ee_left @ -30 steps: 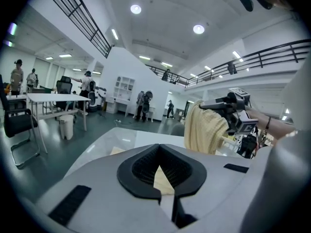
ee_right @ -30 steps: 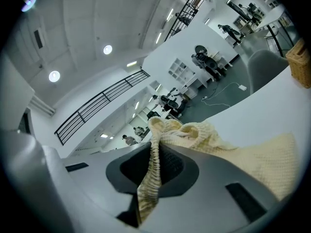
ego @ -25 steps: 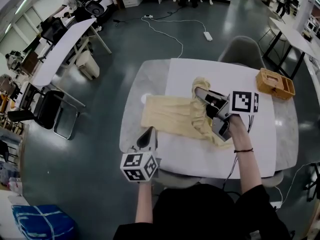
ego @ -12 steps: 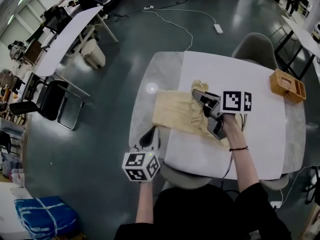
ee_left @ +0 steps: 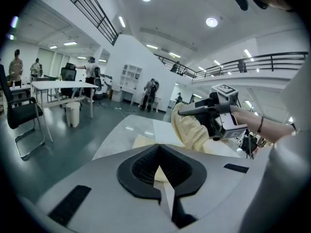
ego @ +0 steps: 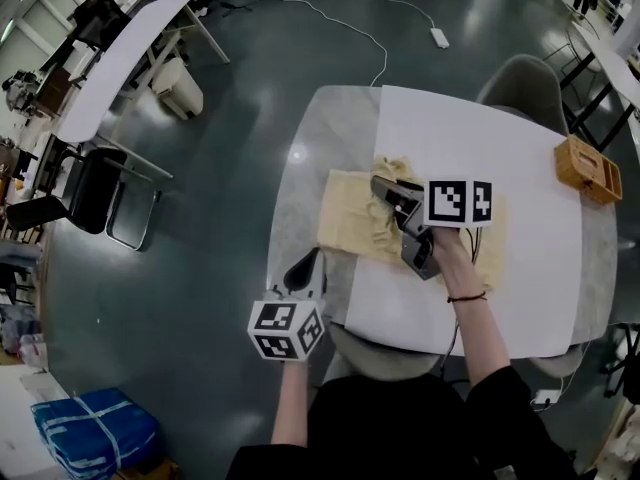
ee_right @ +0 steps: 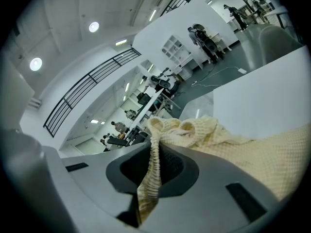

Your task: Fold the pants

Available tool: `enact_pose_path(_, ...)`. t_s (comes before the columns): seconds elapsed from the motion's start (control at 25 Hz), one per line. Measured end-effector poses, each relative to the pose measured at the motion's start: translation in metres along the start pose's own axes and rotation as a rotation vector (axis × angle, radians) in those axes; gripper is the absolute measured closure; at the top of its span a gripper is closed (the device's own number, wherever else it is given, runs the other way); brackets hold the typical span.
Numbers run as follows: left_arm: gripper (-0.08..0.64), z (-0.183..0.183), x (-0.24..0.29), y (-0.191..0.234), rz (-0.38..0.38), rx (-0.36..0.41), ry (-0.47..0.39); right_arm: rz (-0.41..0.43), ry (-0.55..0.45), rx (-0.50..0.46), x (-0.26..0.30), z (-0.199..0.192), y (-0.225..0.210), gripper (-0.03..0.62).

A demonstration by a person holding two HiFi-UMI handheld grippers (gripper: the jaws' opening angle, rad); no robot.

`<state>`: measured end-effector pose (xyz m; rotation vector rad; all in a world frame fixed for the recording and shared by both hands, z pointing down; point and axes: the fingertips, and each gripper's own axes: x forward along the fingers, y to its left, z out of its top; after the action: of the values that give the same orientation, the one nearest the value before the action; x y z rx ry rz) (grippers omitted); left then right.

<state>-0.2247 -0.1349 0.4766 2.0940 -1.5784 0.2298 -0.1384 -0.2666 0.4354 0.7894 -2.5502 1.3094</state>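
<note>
The pale yellow knit pants (ego: 345, 226) lie on the table's left half, partly on the white sheet. My right gripper (ego: 383, 188) is shut on a bunched edge of them and holds that edge lifted above the flat part. In the right gripper view the cloth (ee_right: 228, 142) runs down between the jaws of the right gripper (ee_right: 153, 152). My left gripper (ego: 305, 268) hangs beside the table's near left edge, clear of the cloth, with its jaws together and nothing in them. The left gripper view looks past the left gripper (ee_left: 159, 152) at the right gripper (ee_left: 187, 111) and the hanging pants (ee_left: 192, 132).
The marble table (ego: 300, 163) carries a white sheet (ego: 480, 133) and a wooden box (ego: 588, 171) at its right edge. A grey chair (ego: 522, 80) stands behind it. A cable (ego: 380, 28), a black chair (ego: 95, 203) and a blue bag (ego: 90, 433) are on the floor.
My right gripper has carried the held edge leftward and lower over the rest of the pants, so the cloth looks shorter. My left gripper has shifted a little beside the table edge.
</note>
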Motion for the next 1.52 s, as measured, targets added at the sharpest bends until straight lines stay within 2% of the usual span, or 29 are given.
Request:
enact_pose_path(0.56, 0.546, -0.022, 0.018, 0.024, -0.010, -0.056, 0.047, -0.192, 0.142, 0.017, 0.088, -0.053, -0.055, 0.557)
enact_pose_path(0.96, 0.546, -0.035, 0.021, 0.032, 0.000, -0.087, 0.065, -0.276, 0.194, 0.031, 0.109, -0.075, -0.077, 0.557)
enact_pose_path(1.32, 0.546, -0.035, 0.020, 0.036, -0.001, -0.092, 0.067, -0.315, 0.197, 0.065, 0.120, -0.083, -0.080, 0.550)
enact_pose_path(1.52, 0.546, -0.035, 0.020, 0.037, -0.003, -0.094, 0.067, -0.293, 0.178, 0.087, 0.125, -0.083, -0.070, 0.477)
